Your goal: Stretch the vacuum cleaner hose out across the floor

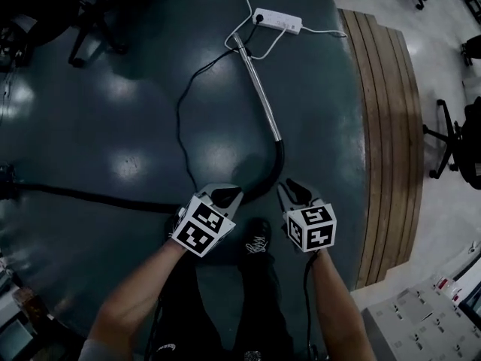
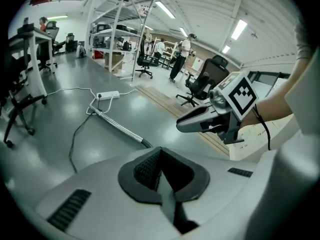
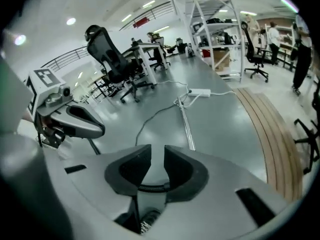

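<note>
Hose [image 1: 279,160], likely light, limp and springy, lies on the floor [image 1: 135,126], curling from the stiff wand [image 1: 258,89] off leftward, best gripped near that wand, while the left tool [image 1: 225,197] is closed empty and the right tool [image 1: 291,192] slightly open, empty.

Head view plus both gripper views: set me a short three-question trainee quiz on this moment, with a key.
1. True or false: the left tongs are clamped on the black hose.
2. What lies beside the far end of the metal wand? A. a white power strip; B. a bucket; C. a folded towel.
3. Fill in: the right tongs stand ___, with nothing between them.
Key: 1 false, they are shut on nothing; 2 A; 3 open.
</note>
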A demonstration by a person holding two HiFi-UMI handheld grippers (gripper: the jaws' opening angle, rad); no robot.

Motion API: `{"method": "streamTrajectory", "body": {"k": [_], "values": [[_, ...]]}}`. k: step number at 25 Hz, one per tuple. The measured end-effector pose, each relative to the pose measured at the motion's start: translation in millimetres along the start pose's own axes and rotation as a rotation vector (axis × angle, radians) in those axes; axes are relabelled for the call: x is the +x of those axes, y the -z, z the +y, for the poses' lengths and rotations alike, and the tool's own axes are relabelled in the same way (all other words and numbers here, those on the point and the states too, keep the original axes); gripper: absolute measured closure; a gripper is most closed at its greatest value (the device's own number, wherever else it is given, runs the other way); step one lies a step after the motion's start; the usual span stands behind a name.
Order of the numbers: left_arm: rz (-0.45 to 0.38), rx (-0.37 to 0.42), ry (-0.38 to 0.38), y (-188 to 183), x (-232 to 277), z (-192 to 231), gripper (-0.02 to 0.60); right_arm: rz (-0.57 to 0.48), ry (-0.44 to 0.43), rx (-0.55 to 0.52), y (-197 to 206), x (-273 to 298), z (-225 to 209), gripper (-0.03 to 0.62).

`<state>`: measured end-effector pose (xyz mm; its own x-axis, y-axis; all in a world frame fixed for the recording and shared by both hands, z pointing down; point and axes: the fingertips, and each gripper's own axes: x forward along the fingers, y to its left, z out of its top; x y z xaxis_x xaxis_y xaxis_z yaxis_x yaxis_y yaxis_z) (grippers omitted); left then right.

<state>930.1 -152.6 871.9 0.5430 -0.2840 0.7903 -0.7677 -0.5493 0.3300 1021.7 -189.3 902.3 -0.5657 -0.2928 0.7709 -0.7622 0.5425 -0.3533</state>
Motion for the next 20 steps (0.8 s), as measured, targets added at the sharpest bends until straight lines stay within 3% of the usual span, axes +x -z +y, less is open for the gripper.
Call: {"method": "streamTrajectory", "body": {"k": [4, 10, 14, 18, 20], "values": [[-0.048, -0.050, -0.053, -29, -58, -22, 0.574, -0.037, -0.119, -0.052, -38, -61, 43, 0.517], [-0.136, -0.046, -0.066, -67, -145, -66, 0.574, -0.137, -0.194, -0.010, -91, -160, 96, 0.517], [-0.224, -0.056, -0.077, -90, -208, -96, 0.574, -0.182, -0.230, -0.043, -115, -216, 141, 0.517], [-0.278, 0.012, -0.055, -98, -274, -133, 0.574, -0.239, -0.262, -0.075, -136, -267, 195, 0.517], [-0.313, 0.038, -0.060, -99, -308, -148, 0.574, -0.280, -0.258, -0.105, -147, -292, 223, 0.555]]}}
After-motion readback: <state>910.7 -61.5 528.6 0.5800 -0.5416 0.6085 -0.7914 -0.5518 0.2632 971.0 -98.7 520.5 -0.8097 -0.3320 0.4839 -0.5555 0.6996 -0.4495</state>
